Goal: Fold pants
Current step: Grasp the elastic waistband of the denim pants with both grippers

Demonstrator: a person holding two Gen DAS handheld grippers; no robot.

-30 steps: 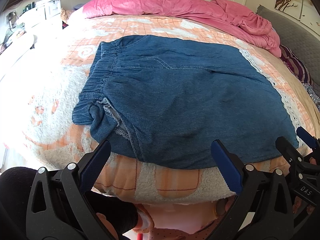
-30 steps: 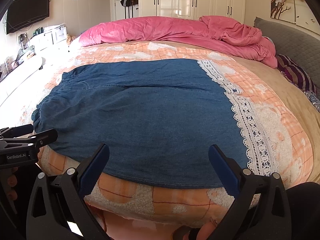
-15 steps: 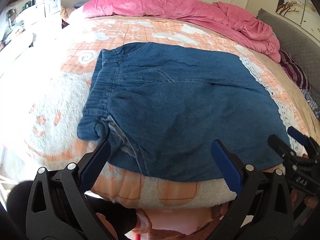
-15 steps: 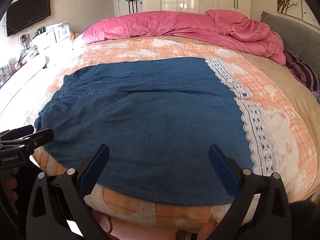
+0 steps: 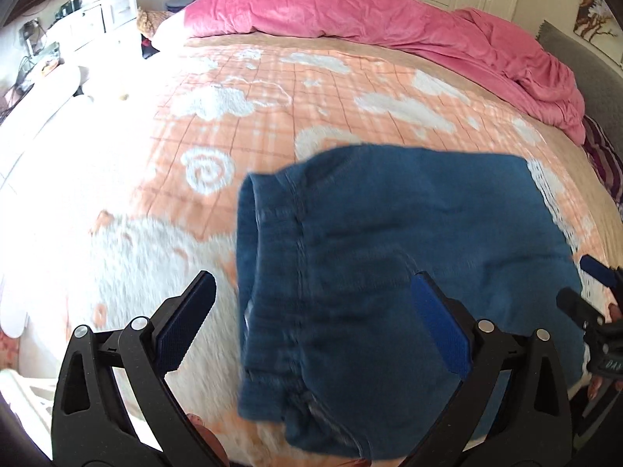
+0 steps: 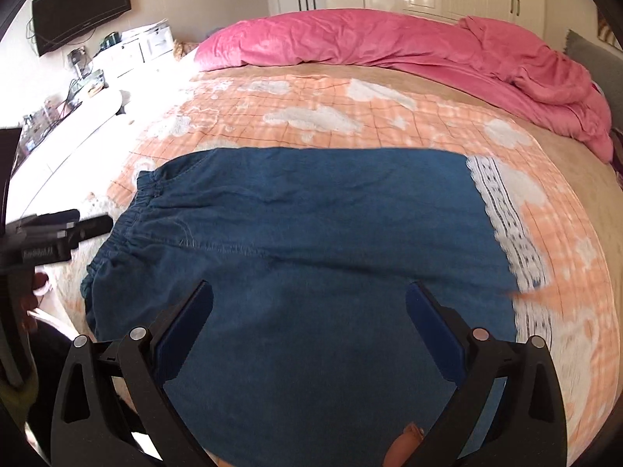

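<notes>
Blue denim pants (image 6: 311,241) lie flat on the bed, elastic waistband at the left, white lace hem (image 6: 506,225) at the right. In the left wrist view the pants (image 5: 389,264) show their waistband end nearest me. My left gripper (image 5: 311,323) is open and hovers over the waistband end near the bed's front edge. My right gripper (image 6: 309,327) is open and hovers over the middle of the pants. Each gripper shows at the edge of the other's view: the right one (image 5: 592,311), the left one (image 6: 58,229).
A pink duvet (image 6: 409,50) is bunched along the far side of the bed. The orange and white checked blanket (image 5: 272,109) covers the bed. A white dresser (image 6: 144,46) and a wall TV (image 6: 81,4) stand at the far left. A grey headboard (image 5: 584,62) is at the right.
Both grippers have risen and moved forward over the pants, so the pants sit lower in both views. The left view has swung left. Both grippers stay open.
</notes>
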